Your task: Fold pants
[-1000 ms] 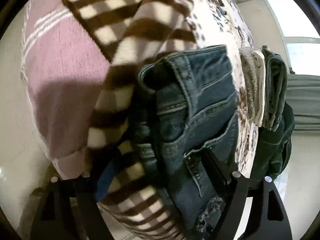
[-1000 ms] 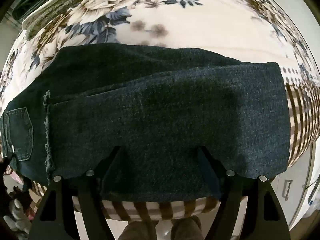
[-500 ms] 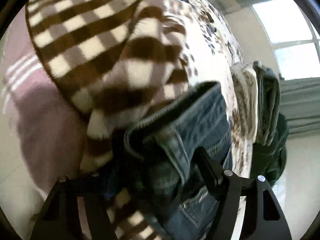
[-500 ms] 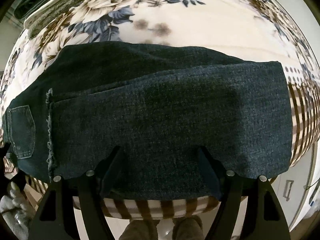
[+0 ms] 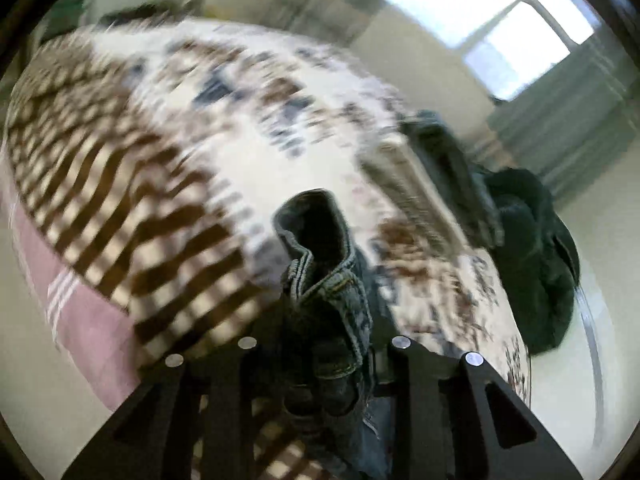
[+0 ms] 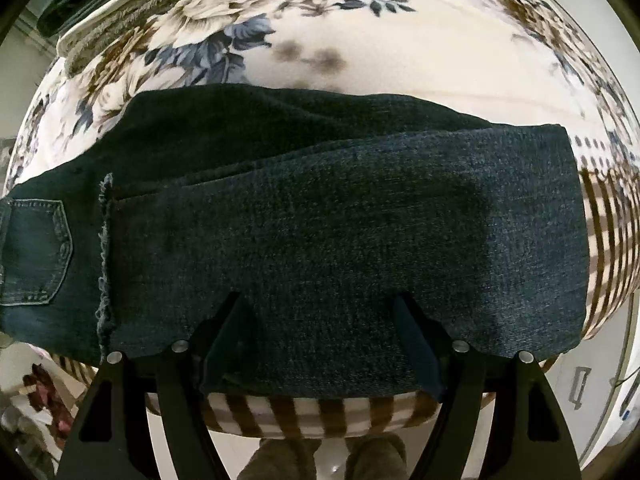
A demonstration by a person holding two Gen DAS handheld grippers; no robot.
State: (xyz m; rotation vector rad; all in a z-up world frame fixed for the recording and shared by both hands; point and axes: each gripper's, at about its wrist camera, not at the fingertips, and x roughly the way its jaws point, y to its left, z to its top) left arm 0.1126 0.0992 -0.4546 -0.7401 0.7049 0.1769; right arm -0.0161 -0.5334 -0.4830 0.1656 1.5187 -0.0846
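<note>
The jeans [image 6: 320, 220] are laid across the near edge of a bed, legs doubled over so that a frayed hem lies beside a back pocket [image 6: 36, 252] at the waist end. Dark, heavy denim is shown: thick, limp rather than stiff, with a grippy weave that is unlikely to slip. It is judged that stitched, layered parts, such as the waistband or the folded edge, give the firmest hold, since a single ply would sag under the weight.

In the left wrist view a bunched, seamed part of the jeans [image 5: 324, 280] is held pinched by the left gripper [image 5: 320, 360], lifted above the bed. The right gripper [image 6: 320, 344] is spread wide, its fingers resting at the near edge of the folded legs with nothing clamped.

Underneath, a soft floral blanket [image 6: 400, 40] with a brown checked border [image 6: 608, 232] is spread. Folded garments [image 5: 440, 176] are stacked at the far side.
</note>
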